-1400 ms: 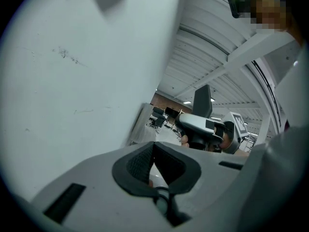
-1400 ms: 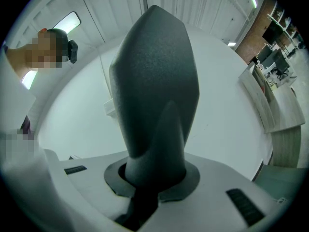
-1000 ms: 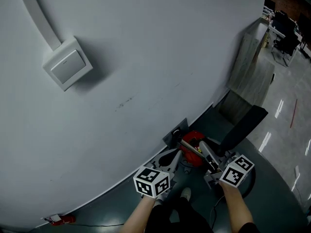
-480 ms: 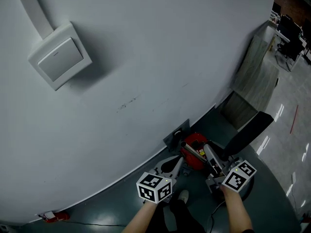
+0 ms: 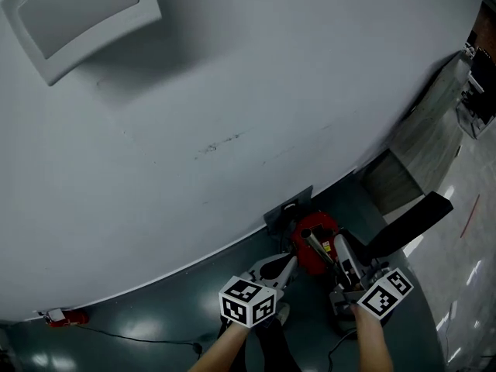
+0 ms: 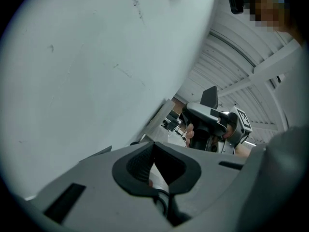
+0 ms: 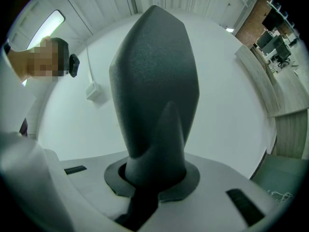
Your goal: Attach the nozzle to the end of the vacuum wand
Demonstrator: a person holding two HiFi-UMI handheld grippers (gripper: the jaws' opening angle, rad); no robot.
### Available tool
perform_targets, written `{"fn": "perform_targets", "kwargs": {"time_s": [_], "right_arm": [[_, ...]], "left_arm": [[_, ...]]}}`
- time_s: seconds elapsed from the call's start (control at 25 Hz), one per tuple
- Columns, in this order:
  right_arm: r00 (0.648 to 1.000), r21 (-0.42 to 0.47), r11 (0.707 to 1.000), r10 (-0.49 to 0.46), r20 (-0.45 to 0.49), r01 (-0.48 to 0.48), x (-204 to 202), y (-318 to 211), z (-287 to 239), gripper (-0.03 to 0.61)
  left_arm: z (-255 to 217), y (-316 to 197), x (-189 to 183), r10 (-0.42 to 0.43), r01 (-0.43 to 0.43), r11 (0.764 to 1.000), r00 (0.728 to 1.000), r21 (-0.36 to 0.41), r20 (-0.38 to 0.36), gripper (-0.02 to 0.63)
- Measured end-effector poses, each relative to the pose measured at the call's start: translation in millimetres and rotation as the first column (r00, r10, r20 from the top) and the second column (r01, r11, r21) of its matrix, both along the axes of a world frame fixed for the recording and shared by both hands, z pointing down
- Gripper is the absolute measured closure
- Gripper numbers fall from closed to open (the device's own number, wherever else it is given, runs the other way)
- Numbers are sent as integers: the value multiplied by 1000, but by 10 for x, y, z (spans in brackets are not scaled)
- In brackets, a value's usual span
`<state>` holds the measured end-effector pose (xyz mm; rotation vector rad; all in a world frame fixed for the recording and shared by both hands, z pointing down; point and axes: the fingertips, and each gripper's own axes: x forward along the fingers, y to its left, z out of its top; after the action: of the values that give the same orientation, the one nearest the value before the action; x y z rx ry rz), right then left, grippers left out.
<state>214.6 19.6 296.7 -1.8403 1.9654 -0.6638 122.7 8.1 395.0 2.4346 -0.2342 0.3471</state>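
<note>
Nozzle [image 7: 153, 81]: grainy dark-grey plastic, tapered

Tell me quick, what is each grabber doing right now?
Left gripper: closed, nothing seen in it.
Right gripper: closed on the dark grey nozzle.

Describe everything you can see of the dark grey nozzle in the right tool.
The nozzle looks like matte dark grey plastic: a broad, flattened body narrowing to a slanted tip, with a raised ridge running up its near face. Its narrower base sits clamped between the jaws of the right tool, and it points toward the white wall.
</note>
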Motion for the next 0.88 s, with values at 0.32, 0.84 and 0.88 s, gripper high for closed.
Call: {"fn": "perform_targets", "kwargs": {"time_s": [0.32, 0.84, 0.88], "right_arm": [[1000, -28, 1000, -9, 6, 9, -5, -133, 382, 518], [999, 8, 1000, -30, -35, 31, 164, -369, 597, 518], [999, 7, 999, -36, -37, 36, 168, -390, 633, 518]], "left_arm": [[428, -40, -22, -20, 20, 998, 1000, -53, -1, 609], [844, -49, 203, -83, 81, 996, 994, -30, -64, 609], [897, -45, 210, -92, 90, 995, 993, -32, -68, 609]]}}
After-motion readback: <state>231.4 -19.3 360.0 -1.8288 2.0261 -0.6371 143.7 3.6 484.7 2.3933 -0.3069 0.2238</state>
